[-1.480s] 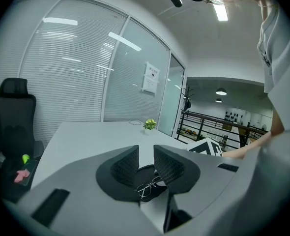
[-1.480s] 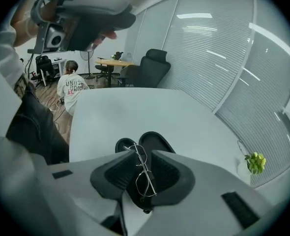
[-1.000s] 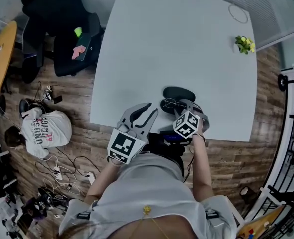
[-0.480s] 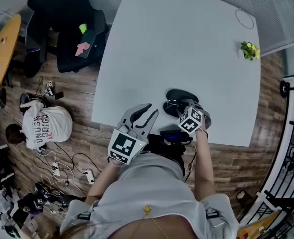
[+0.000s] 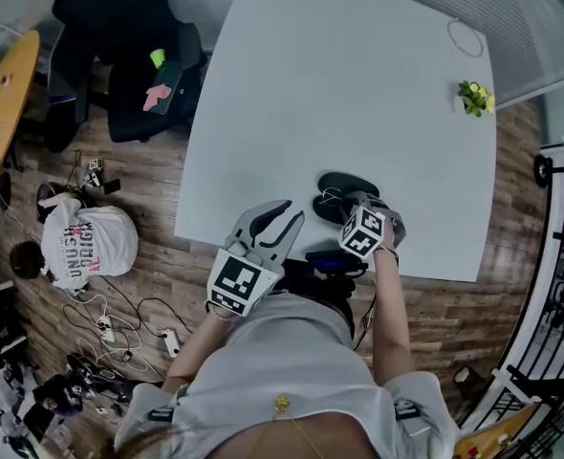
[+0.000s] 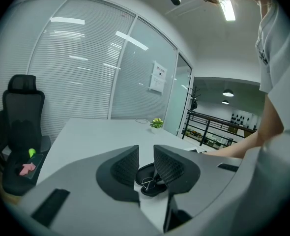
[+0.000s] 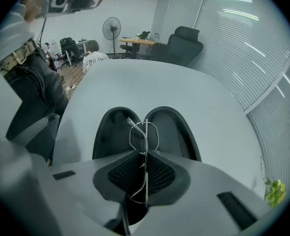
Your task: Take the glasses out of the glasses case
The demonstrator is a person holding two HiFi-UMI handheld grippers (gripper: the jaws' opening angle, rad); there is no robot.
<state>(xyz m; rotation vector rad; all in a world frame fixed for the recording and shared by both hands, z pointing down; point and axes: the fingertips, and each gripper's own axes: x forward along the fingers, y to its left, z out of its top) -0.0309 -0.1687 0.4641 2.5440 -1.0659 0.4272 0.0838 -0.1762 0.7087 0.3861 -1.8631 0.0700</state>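
Note:
The black glasses case lies open near the table's front edge, both halves spread. Thin wire-rimmed glasses stand on edge over the case. My right gripper points steeply down at the case, its jaws closing with the pads pressed on the wire frame. In the head view that gripper covers the near half of the case. My left gripper hovers at the table's front edge, left of the case, open with nothing between its jaws. Through that gap the case and glasses show.
The white table carries a small potted plant and a thin ring at the far right. A black office chair stands off its left side. A person in a white shirt and cables are on the wooden floor.
The right gripper's marker cube has rolled slightly over the case. The left gripper has stayed where it was.

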